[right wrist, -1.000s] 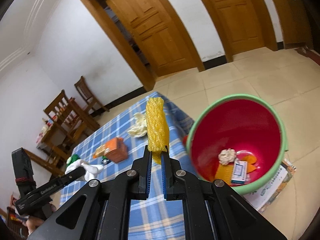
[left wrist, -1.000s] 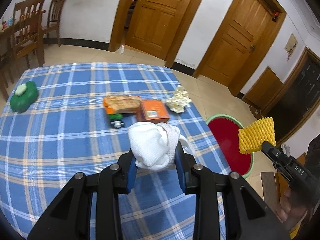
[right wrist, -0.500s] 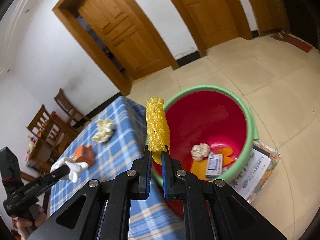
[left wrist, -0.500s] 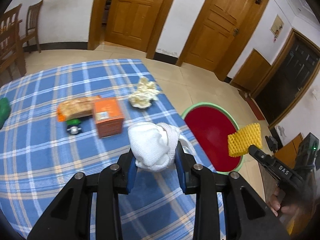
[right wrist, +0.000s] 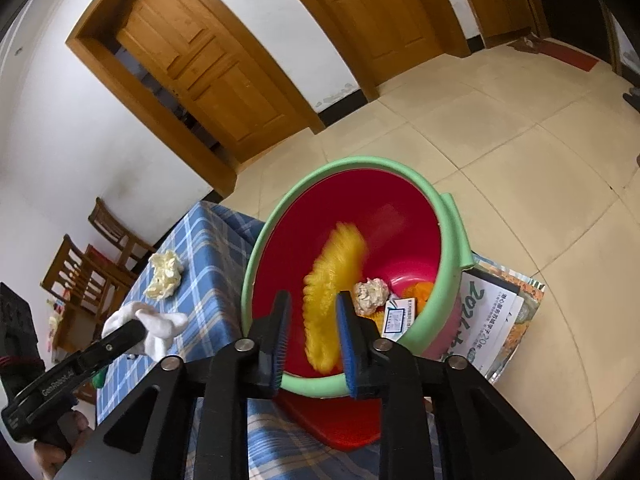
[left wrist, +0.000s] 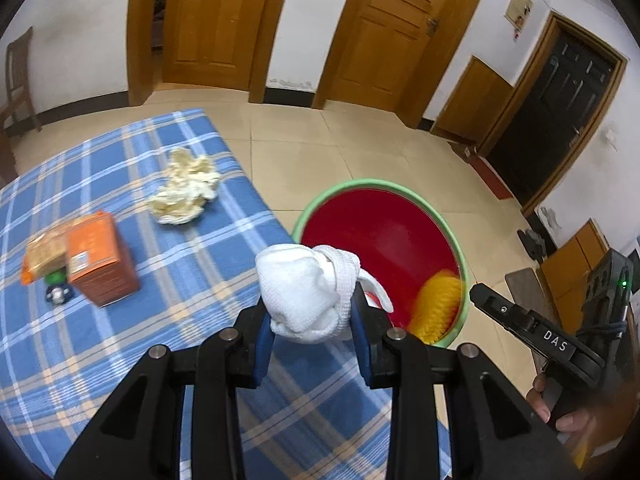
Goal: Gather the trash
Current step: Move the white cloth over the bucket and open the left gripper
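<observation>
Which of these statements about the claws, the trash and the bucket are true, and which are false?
1. The left claw is shut on the white knitted cloth wad. True.
2. The right claw grips the yellow foam net sleeve. False: its jaws are open and the blurred sleeve is inside the red bucket with the green rim.
3. The bucket is empty. False: a crumpled paper ball and a small card lie inside.
4. A crumpled cream tissue lies on the blue checked tablecloth. True.

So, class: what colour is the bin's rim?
Light green, on the red bin; clearest in the right wrist view.
</observation>
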A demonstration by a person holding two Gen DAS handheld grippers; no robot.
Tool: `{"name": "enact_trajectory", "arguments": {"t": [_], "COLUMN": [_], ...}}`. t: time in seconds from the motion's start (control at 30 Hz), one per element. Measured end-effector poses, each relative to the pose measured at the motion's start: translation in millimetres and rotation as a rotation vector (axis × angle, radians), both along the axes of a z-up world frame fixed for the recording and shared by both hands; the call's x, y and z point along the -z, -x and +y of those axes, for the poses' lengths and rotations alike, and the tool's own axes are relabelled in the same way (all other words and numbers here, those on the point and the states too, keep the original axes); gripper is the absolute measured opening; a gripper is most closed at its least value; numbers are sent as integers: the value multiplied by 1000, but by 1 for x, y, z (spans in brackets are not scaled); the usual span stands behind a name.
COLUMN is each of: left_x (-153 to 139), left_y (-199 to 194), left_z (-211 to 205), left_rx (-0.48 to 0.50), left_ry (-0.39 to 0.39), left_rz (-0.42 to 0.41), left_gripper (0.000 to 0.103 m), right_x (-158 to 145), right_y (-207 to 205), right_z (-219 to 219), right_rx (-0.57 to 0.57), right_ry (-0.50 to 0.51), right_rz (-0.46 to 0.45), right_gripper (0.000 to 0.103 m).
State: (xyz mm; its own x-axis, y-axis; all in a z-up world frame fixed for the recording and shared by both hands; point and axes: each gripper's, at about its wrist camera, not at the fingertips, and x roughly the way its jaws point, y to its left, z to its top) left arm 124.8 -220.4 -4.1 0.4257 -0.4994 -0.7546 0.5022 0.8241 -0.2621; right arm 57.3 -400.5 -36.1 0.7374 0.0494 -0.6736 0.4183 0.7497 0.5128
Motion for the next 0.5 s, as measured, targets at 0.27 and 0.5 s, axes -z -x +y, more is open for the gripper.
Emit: {"name": "enact_trajectory", "arguments": {"t": [0.27,0.5], "left_x": [13,29], "left_y": [-2,-5], "left_z": [-32,-55], "left_rx": [61,98], "left_ry": [-38,-73], "left_rz": [5,25], "left_gripper": [33,33], "right_x": [0,0], "right_y": [7,10], "right_z": [-6,-10], "right_rx": [10,25], "right_ry": [-10,-15], "right_rz": [-15,-24], "right_gripper": [26,26]}}
